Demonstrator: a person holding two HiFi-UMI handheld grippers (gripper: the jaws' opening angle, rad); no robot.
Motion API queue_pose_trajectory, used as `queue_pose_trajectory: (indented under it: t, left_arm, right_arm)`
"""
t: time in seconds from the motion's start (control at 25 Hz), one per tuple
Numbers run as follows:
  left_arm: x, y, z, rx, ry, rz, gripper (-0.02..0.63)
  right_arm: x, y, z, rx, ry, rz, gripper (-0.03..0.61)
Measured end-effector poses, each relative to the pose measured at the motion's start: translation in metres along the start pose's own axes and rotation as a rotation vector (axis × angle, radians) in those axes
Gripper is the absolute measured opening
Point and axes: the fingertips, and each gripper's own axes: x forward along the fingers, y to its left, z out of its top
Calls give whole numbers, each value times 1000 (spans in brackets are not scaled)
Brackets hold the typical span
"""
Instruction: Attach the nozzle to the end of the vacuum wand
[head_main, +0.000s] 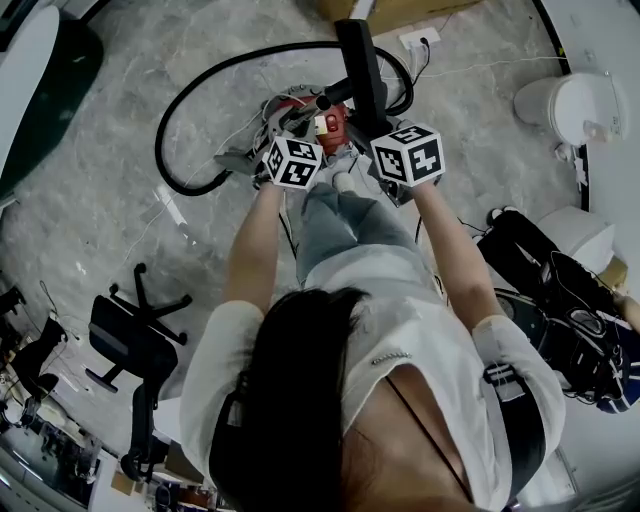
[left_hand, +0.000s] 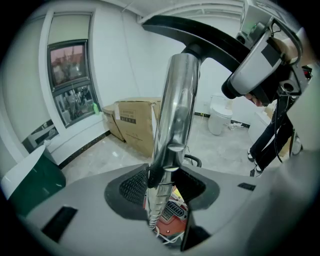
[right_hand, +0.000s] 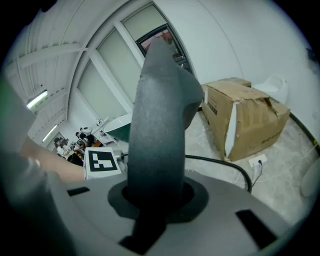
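The chrome vacuum wand (left_hand: 175, 110) stands upright between the pads of my left gripper (left_hand: 162, 185), which close on its lower part. At its top end sits the black nozzle (left_hand: 200, 35). My right gripper (right_hand: 155, 195) is shut on the nozzle's dark neck (right_hand: 160, 125). In the head view both grippers, left (head_main: 300, 128) and right (head_main: 376, 118), are side by side over the red vacuum body (head_main: 325, 125), and the black nozzle (head_main: 357, 55) points away from me. The join between wand and nozzle is hidden.
A black hose (head_main: 175, 120) loops over the floor to the left. Cardboard boxes (right_hand: 245, 120) stand by the wall with a power strip (head_main: 418, 40) nearby. A black office chair (head_main: 130, 345) is at left, a white bin (head_main: 565, 105) and another person's legs (head_main: 550, 300) at right.
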Motion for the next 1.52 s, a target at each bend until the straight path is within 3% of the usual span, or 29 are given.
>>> queue_pose_trajectory:
  t: [0.24,0.64,0.88,1.08,1.52]
  left_arm:
    - [1,-3,1,9,-8,-8,164]
    - [2,-4,0,23,-10,-32,164]
    - [1,-3,1,27,-12,-39,163]
    - [-1,-1,-2,23,-12,-41,163]
    - [0,-1,0,20,-18,-47,163]
  right_arm:
    - [2,-3,-5,9,48,69,67]
    - [3,13,-3,11,42,194,67]
    - [3,16,1,-26,56,182,67]
    - [5,24,2,-138,58,112,67]
    - [7,29,0,-214,36,-6,72]
